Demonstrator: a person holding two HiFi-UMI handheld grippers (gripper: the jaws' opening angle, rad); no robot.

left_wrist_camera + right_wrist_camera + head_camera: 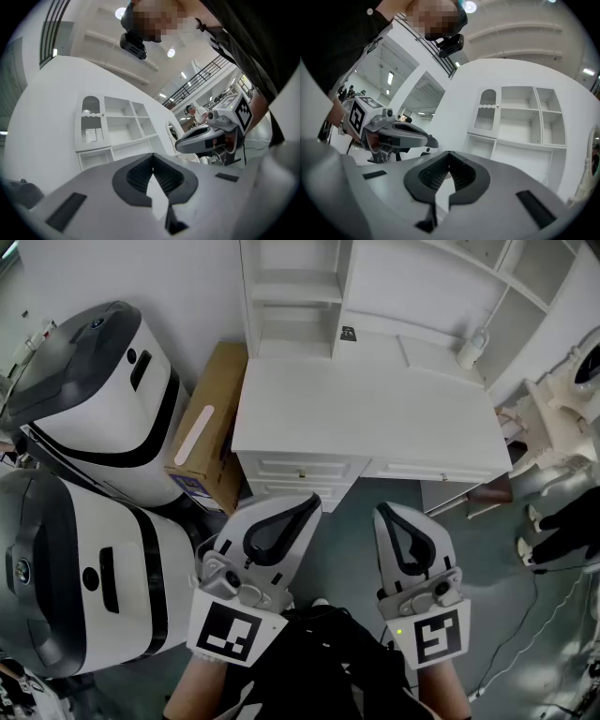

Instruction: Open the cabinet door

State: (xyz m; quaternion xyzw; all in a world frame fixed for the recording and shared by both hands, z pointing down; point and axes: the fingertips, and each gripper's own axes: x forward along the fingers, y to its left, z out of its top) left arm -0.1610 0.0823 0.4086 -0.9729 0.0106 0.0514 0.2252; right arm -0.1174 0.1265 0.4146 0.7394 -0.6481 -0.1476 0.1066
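Both tongs are pressed together with nothing between them: the left gripper (pixel 309 504) and right gripper (pixel 384 514) hang side by side, short of the front edge of the white desk (pixel 375 418) and touching nothing. The likeliest cabinet door is the arched, slatted panel (pixel 486 115) at the left end of the shelf unit standing along the desk's back edge, and it looks shut. No handle can be made out on it, so a reach could land on the frame and slip. The drawers (pixel 302 468) under the front edge lie nearer and might be taken by mistake. Jaws left closed would only push the panel.
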